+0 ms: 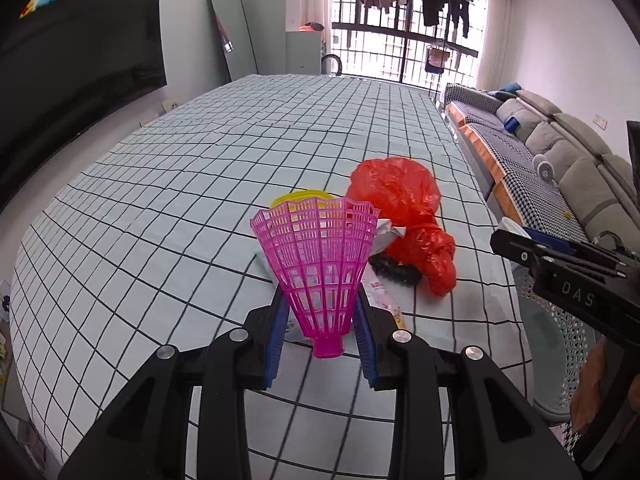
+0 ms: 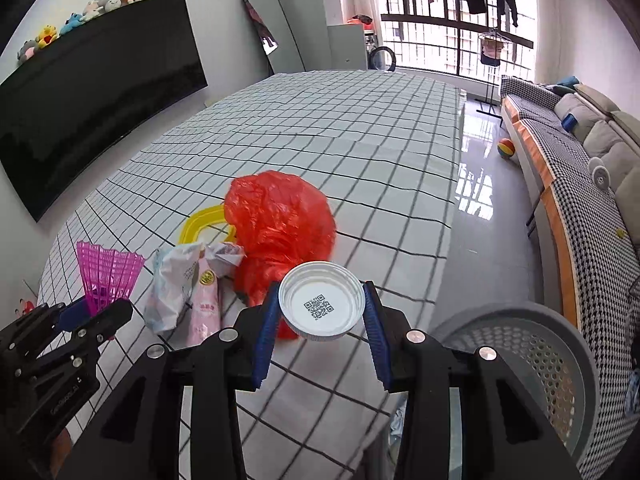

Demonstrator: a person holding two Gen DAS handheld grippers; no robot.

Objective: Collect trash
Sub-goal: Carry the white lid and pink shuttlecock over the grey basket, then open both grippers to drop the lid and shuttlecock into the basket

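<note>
Both grippers loaded — left gripper (image 1: 322, 312) shuttlecock (image 1: 318, 264), right gripper (image 2: 322, 308) lid (image 2: 322, 306)

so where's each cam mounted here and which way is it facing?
Left wrist: on the left hand-held gripper, looking forward and down over the checked table; its own fingers grip a pink shuttlecock; the other gripper and a bit of a hand enter at right.
Right wrist: on the right hand-held gripper, same heading, nearer the table's right edge; fingers hold a round lid above the table, grey basket below right.
Shared: red bag, yellow frame, shuttlecock, table, basket, sofa, window.
</note>
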